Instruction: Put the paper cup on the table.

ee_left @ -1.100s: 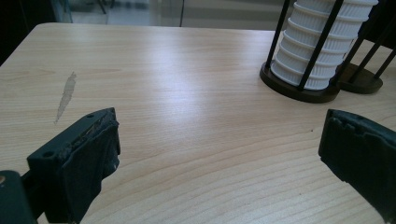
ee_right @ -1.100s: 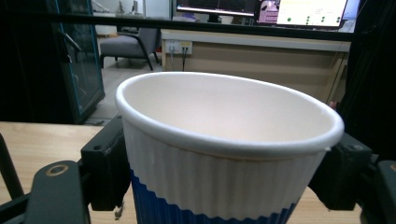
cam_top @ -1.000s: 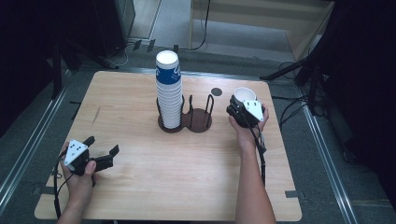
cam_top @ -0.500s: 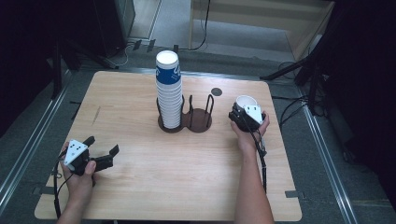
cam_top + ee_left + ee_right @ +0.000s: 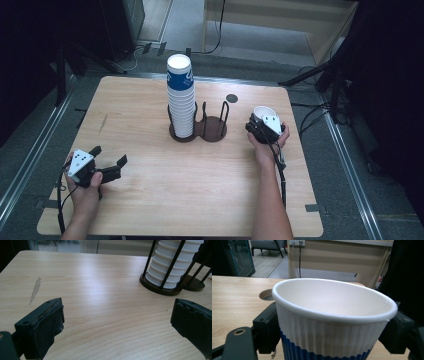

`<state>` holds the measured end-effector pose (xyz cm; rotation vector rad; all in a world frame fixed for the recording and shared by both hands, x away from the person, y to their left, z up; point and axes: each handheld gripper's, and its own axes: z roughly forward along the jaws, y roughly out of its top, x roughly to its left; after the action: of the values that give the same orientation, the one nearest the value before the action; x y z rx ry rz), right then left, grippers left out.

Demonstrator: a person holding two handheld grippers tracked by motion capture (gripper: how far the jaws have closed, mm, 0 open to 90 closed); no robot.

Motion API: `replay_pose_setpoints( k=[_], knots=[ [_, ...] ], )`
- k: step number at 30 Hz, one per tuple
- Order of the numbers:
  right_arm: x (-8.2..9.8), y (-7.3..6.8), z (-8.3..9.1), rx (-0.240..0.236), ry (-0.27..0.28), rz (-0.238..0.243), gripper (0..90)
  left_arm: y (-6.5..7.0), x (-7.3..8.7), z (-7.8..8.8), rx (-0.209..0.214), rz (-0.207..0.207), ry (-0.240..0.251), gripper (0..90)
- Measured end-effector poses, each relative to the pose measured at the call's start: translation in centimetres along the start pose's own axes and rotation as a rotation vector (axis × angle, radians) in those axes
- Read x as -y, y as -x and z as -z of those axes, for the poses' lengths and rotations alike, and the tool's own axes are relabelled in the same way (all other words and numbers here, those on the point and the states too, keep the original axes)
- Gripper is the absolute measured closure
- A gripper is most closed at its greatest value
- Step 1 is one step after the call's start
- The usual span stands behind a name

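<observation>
The right gripper [image 5: 263, 125], jaws clamped on an upright paper cup [image 5: 332, 317], sits right of the rack [image 5: 200, 131]; left gripper [image 5: 106, 162] jaws apart (idle, near-left counter).

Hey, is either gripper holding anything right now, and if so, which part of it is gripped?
The right gripper holds a paper cup by its ribbed side wall, one jaw on each side. The left gripper is open and holds nothing.

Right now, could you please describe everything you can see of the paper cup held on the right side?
The paper cup is white inside with a rolled rim, ribbed white walls and a blue band lower down. It looks empty and stands roughly upright, mouth up, slightly tilted. The right tool is shut on it, one black jaw pressing each side. It sits near the table's right edge, apart from the cup stack in its dark wire holder.
</observation>
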<state>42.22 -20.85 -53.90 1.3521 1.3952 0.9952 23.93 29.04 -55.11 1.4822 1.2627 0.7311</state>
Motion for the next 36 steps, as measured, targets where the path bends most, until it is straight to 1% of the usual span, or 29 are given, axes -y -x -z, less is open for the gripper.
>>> replay_pose_setpoints(
  k=[2, 5, 7, 11, 18, 20, 21, 24, 26, 27, 28, 29, 30, 32, 33, 36],
  knots=[
    [0.1, 0.0, 0.0, -0.002, -0.006, -0.007, 17.5, 0.0, 0.0, 0.0, 0.0, 0.003, 0.0, 0.0],
    [0.2, 0.1, 0.0, -0.004, -0.009, -0.002, 17.4, 0.0, 0.0, 0.0, 0.001, 0.004, 0.0, 0.0],
    [0.2, 0.1, 0.1, -0.009, -0.009, -0.016, 17.2, 0.0, 0.0, 0.0, 0.001, 0.007, 0.0, 0.0],
    [0.2, 0.2, 0.1, -0.015, -0.015, -0.016, 16.7, -0.1, 0.0, 0.0, 0.001, 0.015, 0.001, 0.0],
    [0.3, 0.3, 0.2, -0.019, -0.024, -0.021, 15.0, -0.1, 0.0, 0.0, 0.002, 0.014, 0.002, 0.0],
    [0.2, 0.3, 0.3, -0.03, -0.018, -0.029, 12.6, -0.1, 0.0, 0.0, 0.001, 0.016, 0.002, 0.0],
    [0.1, 0.3, 0.4, -0.032, -0.017, -0.024, 11.5, -0.1, 0.0, 0.0, 0.002, 0.016, 0.002, 0.0],
    [-0.1, 0.2, 0.4, -0.047, -0.026, -0.025, 0.2, -0.1, 0.0, 0.0, 0.002, 0.016, 0.002, 0.0],
    [-0.1, 0.2, 0.4, -0.053, -0.033, -0.025, 0.0, -0.1, 0.0, 0.0, 0.002, 0.019, 0.004, 0.0],
    [-0.2, 0.2, 0.6, -0.068, -0.03, -0.023, 0.0, -0.1, 0.0, 0.0, 0.004, 0.022, 0.006, 0.0],
    [-0.2, 0.2, 0.6, -0.068, -0.03, -0.023, 0.0, -0.1, 0.0, 0.0, 0.004, 0.022, 0.006, 0.0],
    [-0.3, 0.2, 0.9, -0.088, -0.027, -0.029, 0.0, -0.1, 0.0, 0.0, 0.004, 0.021, 0.005, 0.0],
    [-0.3, 0.2, 0.9, -0.088, -0.027, -0.029, 0.0, -0.2, 0.0, 0.0, 0.005, 0.021, 0.004, 0.0],
    [-0.6, 0.2, 1.3, -0.106, -0.015, -0.051, 0.0, -0.2, 0.0, 0.0, 0.006, 0.022, 0.004, 0.0],
    [-0.8, 0.1, 1.8, -0.124, -0.005, -0.038, 0.0, -0.2, 0.0, 0.0, 0.005, 0.022, 0.004, 0.0],
    [-1.1, 0.1, 2.2, -0.129, -0.013, -0.04, 0.0, -0.2, 0.0, 0.0, 0.005, 0.022, 0.004, 0.0]
  ],
)
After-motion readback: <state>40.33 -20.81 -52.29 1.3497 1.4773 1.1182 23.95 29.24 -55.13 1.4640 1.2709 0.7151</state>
